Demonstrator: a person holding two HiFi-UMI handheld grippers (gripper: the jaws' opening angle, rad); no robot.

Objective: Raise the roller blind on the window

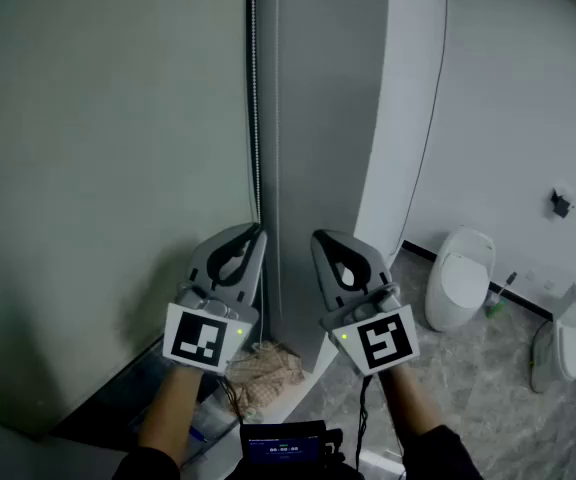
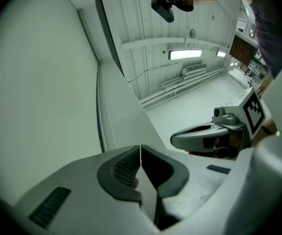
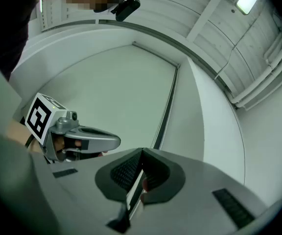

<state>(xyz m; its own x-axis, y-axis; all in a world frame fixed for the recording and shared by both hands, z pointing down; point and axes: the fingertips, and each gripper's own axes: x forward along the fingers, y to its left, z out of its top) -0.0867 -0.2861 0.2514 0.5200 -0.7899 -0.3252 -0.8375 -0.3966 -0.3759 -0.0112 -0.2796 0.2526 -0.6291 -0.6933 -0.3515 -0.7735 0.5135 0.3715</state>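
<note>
The pale roller blind (image 1: 98, 168) fills the left of the head view and hangs far down the window. Its bead chain (image 1: 254, 88) runs straight down the blind's right edge. My left gripper (image 1: 256, 232) points up with its tip right at the chain's lower part. In the left gripper view its jaws (image 2: 140, 147) are shut, with the chain (image 2: 101, 111) off to their left and not between them. My right gripper (image 1: 318, 238) is held up beside it, a little to the right, also shut with nothing in it (image 3: 142, 152). The chain (image 3: 166, 106) shows beyond it.
A grey wall panel (image 1: 318, 118) stands right of the chain. On the marble floor at right are a white toilet (image 1: 461, 278), a brush (image 1: 498, 298) and another white fixture (image 1: 560, 343). A bundled cloth (image 1: 263, 368) lies below the grippers, above a small screen device (image 1: 283, 443).
</note>
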